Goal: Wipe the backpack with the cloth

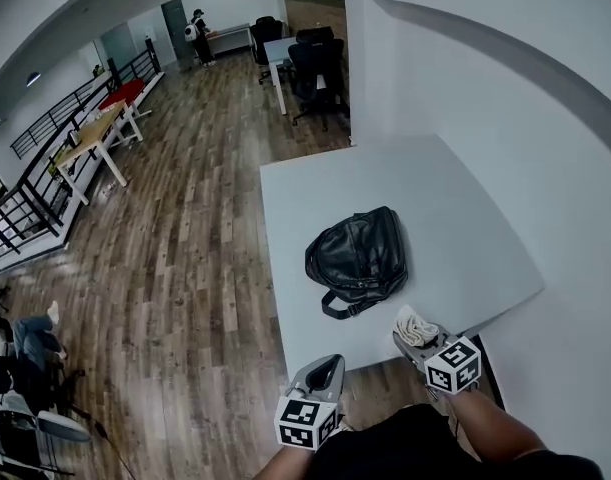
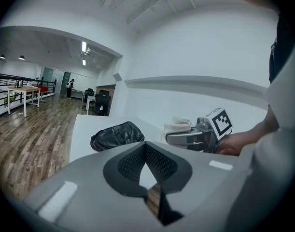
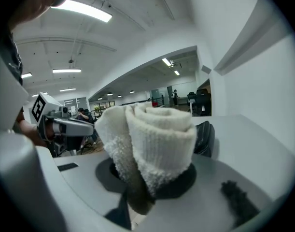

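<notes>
Evidently the wiping has not begun: the backpack (image 1: 357, 258) lies slumped on its side near the middle of the white tabletop (image 1: 455, 208), with nothing touching it and a strap loop trailing toward the near edge. The right gripper (image 1: 410, 336) hovers over that near edge, near the bag but apart from it. Its fingers (image 3: 183, 185) are clamped on the cloth (image 3: 152, 139), a white towelling piece rolled or folded into a thick wad that bulges well past the fingertips. Held this way the soft bulk leads, so it would probably meet the bag's dark, leather-like surface before any hard part of the gripper does.

The left gripper (image 1: 325, 373) hangs close to the person at the tabletop's near edge, well short of the bag. Its fingers (image 2: 130, 162) meet at the tips with nothing between them. It carries no load, so I judge it is kept free to steady the bag, since a limp bag on a smooth tabletop could slide or crumple under a wiping stroke.

The next move likely calls for the right gripper to go forward and down until the wad rests on the bag's upper face.
</notes>
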Demonstrator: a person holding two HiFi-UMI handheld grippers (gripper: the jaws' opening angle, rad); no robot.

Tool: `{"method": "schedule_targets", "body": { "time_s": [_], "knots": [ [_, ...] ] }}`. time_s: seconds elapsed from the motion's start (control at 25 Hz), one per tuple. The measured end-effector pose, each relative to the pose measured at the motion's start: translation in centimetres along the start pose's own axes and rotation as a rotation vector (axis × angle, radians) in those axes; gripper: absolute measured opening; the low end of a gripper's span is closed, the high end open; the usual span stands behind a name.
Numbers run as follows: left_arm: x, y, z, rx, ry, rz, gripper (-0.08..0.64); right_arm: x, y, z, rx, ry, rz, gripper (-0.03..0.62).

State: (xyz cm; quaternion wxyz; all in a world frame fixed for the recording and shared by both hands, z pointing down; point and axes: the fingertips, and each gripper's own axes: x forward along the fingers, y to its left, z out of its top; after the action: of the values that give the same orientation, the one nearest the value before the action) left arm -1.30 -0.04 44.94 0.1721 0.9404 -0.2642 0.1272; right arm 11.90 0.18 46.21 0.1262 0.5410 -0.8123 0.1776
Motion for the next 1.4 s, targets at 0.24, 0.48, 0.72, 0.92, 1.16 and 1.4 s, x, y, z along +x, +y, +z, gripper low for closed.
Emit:
{"method": "schedule_targets", "body": {
  "time_s": [0.24,0.48,0.72,0.92,1.16,1.4],
  "knots": [
    [-1.0,-3.0,1.7,0.012,-0.069,0.043,0.006,-3.6,1.1,3.7,-0.044,-0.104,0.056,0.092],
    [-1.1,-8.1,1.3,-0.023,-0.123,0.128,0.006,-9.2,0.6,2.5,-0.061,-0.113,0.133,0.091],
    [-1.3,-14.5,-0.7,-0.041,-0.125,0.200,0.006,-16.2,-0.7,-0.1,-0.057,-0.121,0.174,0.091],
    [-1.4,-19.4,-2.5,-0.039,-0.120,0.233,0.006,-20.4,-1.7,-3.0,-0.042,-0.122,0.200,0.089],
    [-1.6,-22.4,-3.7,-0.045,-0.083,0.251,0.006,-22.9,-2.3,-4.9,-0.022,-0.110,0.219,0.089],
    [-0.8,-22.1,-2.8,-0.029,-0.064,0.209,0.006,-23.1,-2.7,-4.7,0.007,-0.133,0.194,0.089]
  ]
}}
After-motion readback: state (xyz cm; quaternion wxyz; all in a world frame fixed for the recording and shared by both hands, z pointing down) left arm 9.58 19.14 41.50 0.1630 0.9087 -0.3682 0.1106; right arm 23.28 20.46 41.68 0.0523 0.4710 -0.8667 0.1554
